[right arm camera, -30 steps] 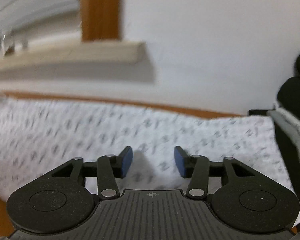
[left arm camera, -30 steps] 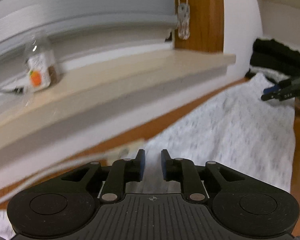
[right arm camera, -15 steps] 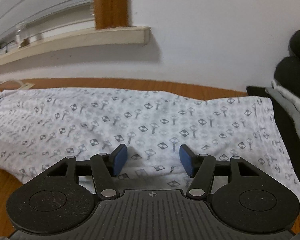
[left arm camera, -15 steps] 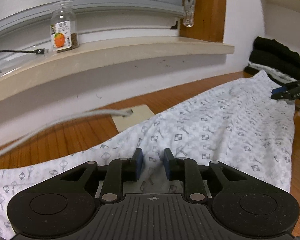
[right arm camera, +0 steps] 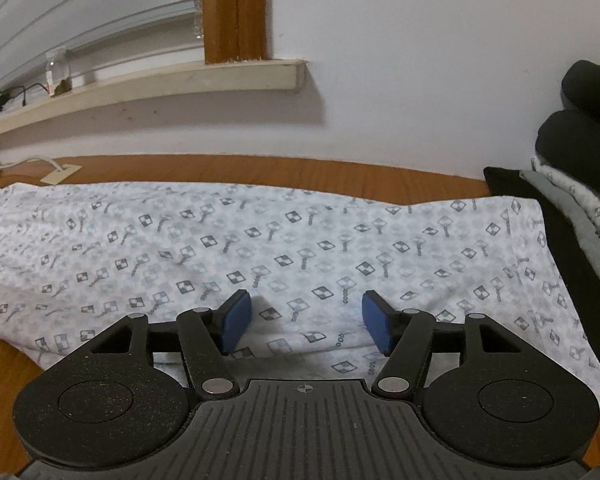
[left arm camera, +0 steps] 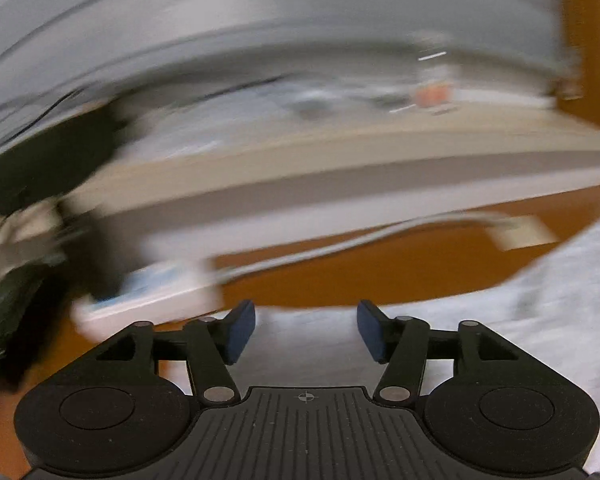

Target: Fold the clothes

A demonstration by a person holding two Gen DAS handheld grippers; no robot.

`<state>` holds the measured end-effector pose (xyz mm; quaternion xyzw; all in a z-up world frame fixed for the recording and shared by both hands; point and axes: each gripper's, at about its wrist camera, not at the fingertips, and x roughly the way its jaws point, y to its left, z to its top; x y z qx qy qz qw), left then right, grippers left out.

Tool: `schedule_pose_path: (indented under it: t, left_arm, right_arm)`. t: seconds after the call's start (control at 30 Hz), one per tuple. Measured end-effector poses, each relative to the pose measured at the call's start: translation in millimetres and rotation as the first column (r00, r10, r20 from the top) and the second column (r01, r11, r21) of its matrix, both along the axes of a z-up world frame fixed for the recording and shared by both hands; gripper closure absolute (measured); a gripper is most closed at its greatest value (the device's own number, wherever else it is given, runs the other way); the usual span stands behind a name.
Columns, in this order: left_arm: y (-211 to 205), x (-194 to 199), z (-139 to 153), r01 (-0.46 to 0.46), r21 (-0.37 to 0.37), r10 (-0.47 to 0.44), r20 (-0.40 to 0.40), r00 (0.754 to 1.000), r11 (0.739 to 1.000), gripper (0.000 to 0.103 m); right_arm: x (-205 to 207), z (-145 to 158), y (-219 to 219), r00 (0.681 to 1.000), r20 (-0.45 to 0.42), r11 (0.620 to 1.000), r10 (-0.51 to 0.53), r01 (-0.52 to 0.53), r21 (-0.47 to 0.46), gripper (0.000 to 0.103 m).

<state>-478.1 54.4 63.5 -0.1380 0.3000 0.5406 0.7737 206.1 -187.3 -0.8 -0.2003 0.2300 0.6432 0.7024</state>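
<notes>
The left wrist view is heavily smeared by motion; the left gripper (left arm camera: 306, 332) has its fingers wide apart with nothing between them, and pale cloth, the patterned garment (left arm camera: 540, 320), runs from under the fingertips away to their right; beyond the left fingertip lie blurred dark and white shapes that cannot be made out, and ahead of the fingers a pale cable (left arm camera: 340, 246) crosses the wooden table (left arm camera: 380, 280) below the window sill (left arm camera: 340, 164).

In the right wrist view the garment (right arm camera: 260, 248) lies spread in a long band on the table (right arm camera: 4, 368), reaching far left of the fingers and ending in an edge just past the right finger; the right gripper (right arm camera: 306, 324) is open too, fingers spread over the cloth near its near edge, holding nothing; right of the right finger a stack of dark and grey clothes (right arm camera: 572, 208) sits close against the garment's end; a small jar (right arm camera: 58, 76) stands on the sill far ahead to the left.

Whether this spread is a shape awaiting a fold or one already folded lengthwise cannot be settled.

Risks, as I judge them: a pinch taking only the top layer would drag the fold askew; a wide swing by the left gripper could snag the cable; a lift at the right end could disturb the neighbouring stack.
</notes>
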Motion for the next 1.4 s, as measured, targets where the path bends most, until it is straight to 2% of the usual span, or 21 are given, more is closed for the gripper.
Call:
schedule_pose_path:
  t: [0.07,0.13,0.2,0.23,0.27,0.33,0.37,0.4,0.43,0.57,0.63,0.67,0.7,0.73,0.87,0.9,1.03,1.23,1.4]
  left_arm:
    - [15,-15,-9,-0.044,-0.042,0.043,-0.011,0.999,0.998,0.043]
    - [23,-23,-14,-0.048,-0.077,0.049,0.011,0.999,0.996,0.044]
    - [22,-25,-13,-0.033,-0.076,0.035,0.027,0.999,0.997,0.055]
    - [20,-25,-12,-0.024,-0.072,0.027,0.034,0.999,0.997,0.073]
    - [19,-25,-12,-0.016,-0.067,0.019,0.041,0.999,0.998,0.081]
    - [10,-31,-5,-0.035,-0.016,0.036,0.074,0.997,0.999,0.09]
    - [6,-40,2,-0.067,0.012,0.065,0.118,0.991,0.998,0.09]
    - [2,-48,9,-0.1,0.039,0.092,0.162,0.982,0.994,0.09]
    - [1,-52,12,-0.122,0.043,0.113,0.17,0.979,0.992,0.085]
    - [-3,-50,10,-0.142,0.036,0.139,0.078,0.987,0.989,0.07]
    - [-9,-47,9,-0.147,0.047,0.146,0.033,0.989,0.988,0.056]
    - [-13,-44,10,-0.148,0.055,0.146,0.032,0.989,0.987,0.048]
    - [-16,-40,12,-0.144,0.059,0.142,0.037,0.989,0.988,0.044]
    - [-20,-37,13,-0.13,0.061,0.128,0.042,0.991,0.99,0.039]
    - [-42,-9,17,-0.026,0.067,0.023,0.049,0.999,0.997,0.033]
    - [-49,1,17,0.005,0.066,-0.008,0.054,0.998,0.998,0.026]
    - [-80,42,14,0.128,0.061,-0.133,0.076,0.988,0.99,0.024]
    - [-129,99,11,0.297,0.061,-0.302,0.092,0.949,0.953,0.024]
    - [-168,135,7,0.397,0.071,-0.401,0.07,0.913,0.915,0.026]
  right_arm:
    - [0,0,0,1.0,0.001,1.0,-0.004,0.004,-0.001,0.039]
    - [0,0,0,1.0,0.0,1.0,-0.006,0.006,-0.002,0.039]
    - [0,0,0,1.0,-0.001,1.0,-0.007,0.007,-0.002,0.039]
    - [0,0,0,1.0,-0.002,1.0,-0.007,0.007,-0.002,0.038]
    - [0,0,0,1.0,-0.002,1.0,-0.008,0.008,-0.002,0.038]
    - [0,0,0,1.0,-0.002,1.0,-0.007,0.007,-0.002,0.038]
    - [0,0,0,1.0,-0.002,1.0,-0.007,0.007,-0.003,0.038]
    - [0,0,0,1.0,-0.002,1.0,-0.006,0.006,-0.003,0.038]
    - [1,0,0,1.0,-0.002,1.0,-0.006,0.006,-0.004,0.038]
    - [1,0,1,1.0,-0.002,1.0,-0.004,0.004,-0.005,0.038]
    - [1,0,1,1.0,0.0,1.0,-0.005,0.005,-0.006,0.038]
    - [1,0,1,1.0,0.002,1.0,-0.006,0.006,-0.007,0.037]
    - [1,1,1,1.0,0.004,1.0,-0.007,0.007,-0.007,0.037]
    - [1,1,1,1.0,0.003,1.0,-0.007,0.007,-0.008,0.037]
    - [3,1,1,1.0,-0.001,1.0,-0.01,0.01,-0.012,0.034]
    - [3,2,1,1.0,0.002,1.0,-0.014,0.014,-0.013,0.033]
    - [-7,6,-8,0.999,0.035,1.0,-0.013,0.013,0.013,0.031]
    - [-44,21,-35,0.999,0.031,0.995,0.029,-0.032,0.098,0.033]
    - [-99,28,-37,0.986,0.051,0.984,0.159,-0.163,0.067,0.033]
